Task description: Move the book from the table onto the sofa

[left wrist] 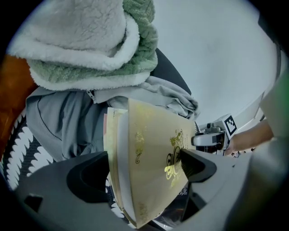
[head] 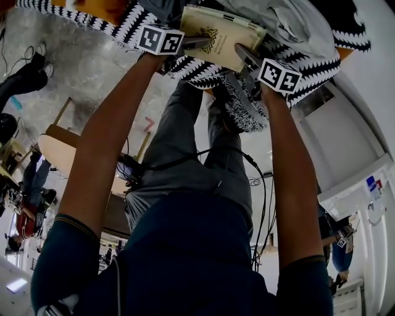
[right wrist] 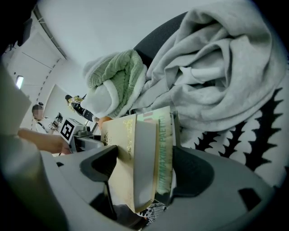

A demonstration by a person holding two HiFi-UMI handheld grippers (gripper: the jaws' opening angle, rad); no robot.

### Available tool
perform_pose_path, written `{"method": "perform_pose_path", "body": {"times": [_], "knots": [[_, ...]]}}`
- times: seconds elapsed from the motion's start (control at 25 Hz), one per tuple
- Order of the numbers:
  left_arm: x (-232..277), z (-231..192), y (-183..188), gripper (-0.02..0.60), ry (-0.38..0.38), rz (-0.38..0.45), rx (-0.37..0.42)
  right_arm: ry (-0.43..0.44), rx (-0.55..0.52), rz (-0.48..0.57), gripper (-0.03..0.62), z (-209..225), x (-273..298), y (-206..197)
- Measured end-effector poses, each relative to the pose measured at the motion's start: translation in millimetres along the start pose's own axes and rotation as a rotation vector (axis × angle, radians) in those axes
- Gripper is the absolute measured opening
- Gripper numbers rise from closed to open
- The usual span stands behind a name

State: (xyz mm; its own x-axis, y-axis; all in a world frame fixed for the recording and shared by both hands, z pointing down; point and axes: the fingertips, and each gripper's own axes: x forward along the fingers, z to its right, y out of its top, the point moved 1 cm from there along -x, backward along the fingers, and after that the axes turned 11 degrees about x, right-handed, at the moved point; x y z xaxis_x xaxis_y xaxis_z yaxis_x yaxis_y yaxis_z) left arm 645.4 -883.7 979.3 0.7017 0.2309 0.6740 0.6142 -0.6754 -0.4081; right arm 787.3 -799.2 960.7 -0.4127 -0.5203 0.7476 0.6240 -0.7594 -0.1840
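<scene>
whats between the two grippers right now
The book, held at one edge by the left gripper and at the other by the right gripper; the head view shows it.

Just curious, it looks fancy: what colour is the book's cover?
The book is cream with gold ornaments, clearest in the left gripper view.

Orange sofa (head: 105, 9) at my 12 o'clock, draped with a black-and-white zigzag knit throw (head: 311, 65). On the throw: crumpled pale grey sweatshirt (right wrist: 216, 67). Fluffy green-and-white fleece blanket (left wrist: 90, 49) touches it at 11 o'clock.

The left gripper (left wrist: 144, 162) clamps the cream, gold-printed book (left wrist: 149, 135) before heaped grey clothing (left wrist: 63, 122)
</scene>
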Motion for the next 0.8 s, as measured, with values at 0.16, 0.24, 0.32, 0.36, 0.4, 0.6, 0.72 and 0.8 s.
{"method": "perform_pose_path", "body": {"times": [0.16,0.24,0.32,0.36,0.4,0.6,0.72,0.8], "knots": [[15,-12,-10,0.483,-0.020,-0.030,-0.023,0.001,0.013,-0.014,0.396,9,15,-2],[21,-16,-14,0.483,-0.026,-0.048,-0.031,-0.003,0.019,-0.026,0.396,13,21,-4],[27,-21,-19,0.483,-0.029,-0.067,-0.040,-0.008,0.029,-0.040,0.396,18,28,-7],[29,-24,-21,0.483,-0.030,-0.074,-0.046,-0.010,0.038,-0.047,0.396,21,31,-8],[32,-26,-23,0.483,-0.031,-0.080,-0.055,-0.012,0.049,-0.052,0.396,23,34,-10],[40,-36,-27,0.483,-0.027,-0.078,-0.106,-0.018,0.124,-0.050,0.396,33,47,-11],[42,-40,-27,0.483,-0.021,-0.066,-0.127,-0.018,0.145,-0.046,0.396,35,51,-10],[42,-40,-26,0.483,-0.020,-0.053,-0.128,-0.018,0.156,-0.048,0.396,37,52,-10]]}}
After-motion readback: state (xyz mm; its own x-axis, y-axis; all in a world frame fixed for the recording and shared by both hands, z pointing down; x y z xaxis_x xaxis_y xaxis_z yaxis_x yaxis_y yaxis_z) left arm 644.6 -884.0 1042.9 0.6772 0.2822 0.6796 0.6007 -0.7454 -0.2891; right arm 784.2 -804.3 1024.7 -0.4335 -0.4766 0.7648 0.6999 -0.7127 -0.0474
